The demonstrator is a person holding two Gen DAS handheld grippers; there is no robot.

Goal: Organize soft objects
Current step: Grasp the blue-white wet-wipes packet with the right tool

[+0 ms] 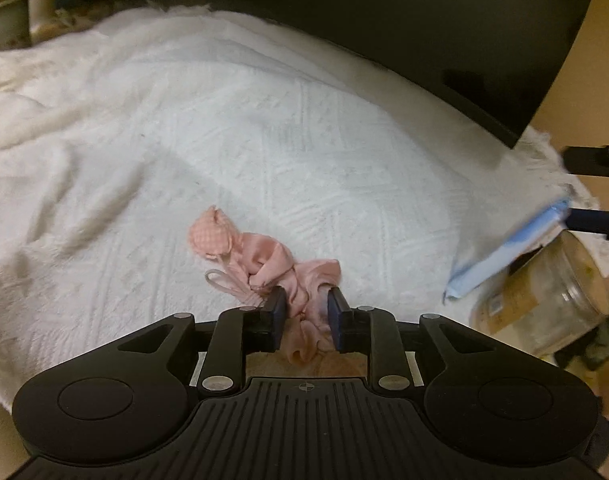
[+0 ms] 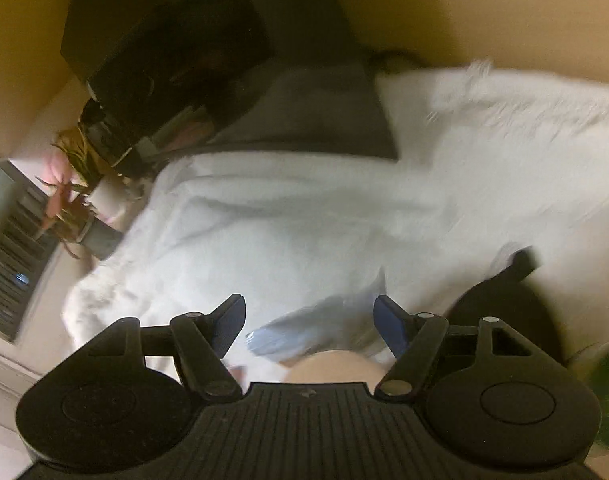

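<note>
A crumpled pink cloth (image 1: 264, 260) lies on the white blanket (image 1: 184, 120). My left gripper (image 1: 304, 296) is down on its near end, with the jaws narrow and bunched pink fabric filling the gap between the pads. A flat light blue cloth (image 1: 500, 252) sits tilted at the blanket's right edge, with one fingertip (image 1: 592, 220) of the other gripper at its upper end. In the right wrist view my right gripper (image 2: 308, 304) has its jaws wide apart. The light blue cloth (image 2: 300, 320) is blurred between them and clear of the left pad.
A glass jar (image 1: 552, 300) stands just beyond the blanket's right edge, under the blue cloth. A large black panel (image 1: 424, 20) overhangs the far side. Potted plants (image 1: 8, 20) stand at the far left corner. A dark blurred shape (image 2: 504, 312) is beside the right gripper.
</note>
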